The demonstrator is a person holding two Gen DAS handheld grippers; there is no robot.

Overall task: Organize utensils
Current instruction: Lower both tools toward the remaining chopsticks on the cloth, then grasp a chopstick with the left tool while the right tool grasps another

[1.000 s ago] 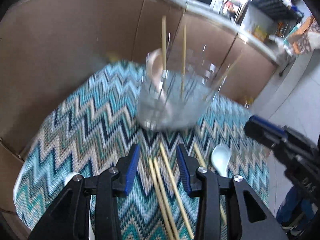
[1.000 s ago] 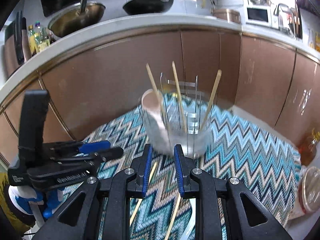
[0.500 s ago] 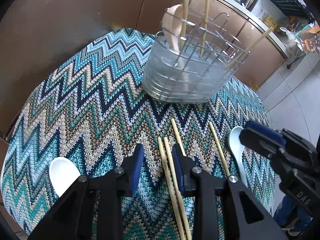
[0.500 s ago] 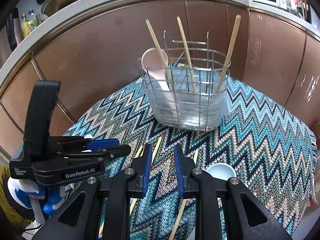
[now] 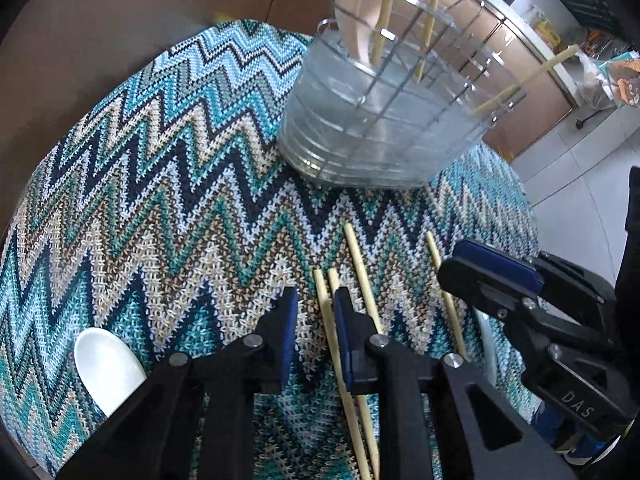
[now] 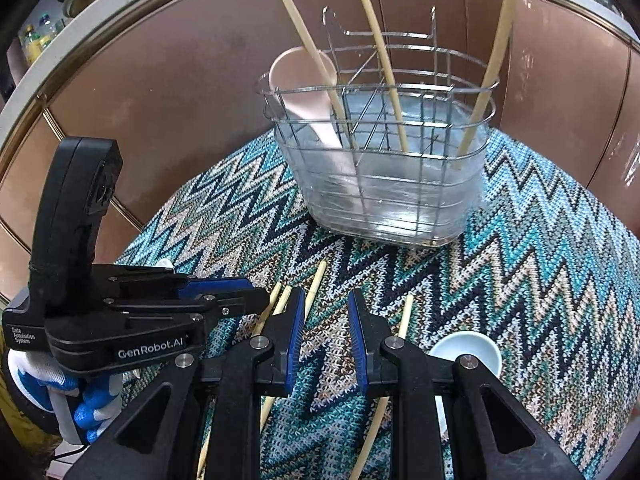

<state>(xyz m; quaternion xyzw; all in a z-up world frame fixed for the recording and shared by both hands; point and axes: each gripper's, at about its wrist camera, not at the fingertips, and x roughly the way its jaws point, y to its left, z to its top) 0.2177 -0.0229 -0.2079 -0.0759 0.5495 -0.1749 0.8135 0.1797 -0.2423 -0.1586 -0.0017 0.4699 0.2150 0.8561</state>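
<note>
Several loose bamboo chopsticks (image 5: pixel 358 256) lie on the zigzag mat (image 5: pixel 160 200). My left gripper (image 5: pixel 315 300) hangs low over them. Its jaws are closing with one chopstick (image 5: pixel 325 312) between them, close to the right pad, and a gap remains on the left. My right gripper (image 6: pixel 326 300) stands narrowly open over bare mat. One chopstick (image 6: pixel 316 280) runs behind its left finger and another (image 6: pixel 406 308) lies to its right. The wire basket (image 6: pixel 392 184) behind holds a pink spoon (image 6: pixel 308 92) and three upright chopsticks. White spoons (image 5: pixel 108 368) (image 6: pixel 468 350) lie on the mat.
Brown cabinet doors (image 6: pixel 160 92) curve close behind the mat and basket. A gloved hand (image 6: pixel 92 408) holds the left gripper at the mat's left edge. Tiled floor (image 5: pixel 580 200) shows beyond the mat's right side.
Both grippers have sunk toward the mat and tilted further down. The left jaws have narrowed around a chopstick. The right jaws keep the same gap.
</note>
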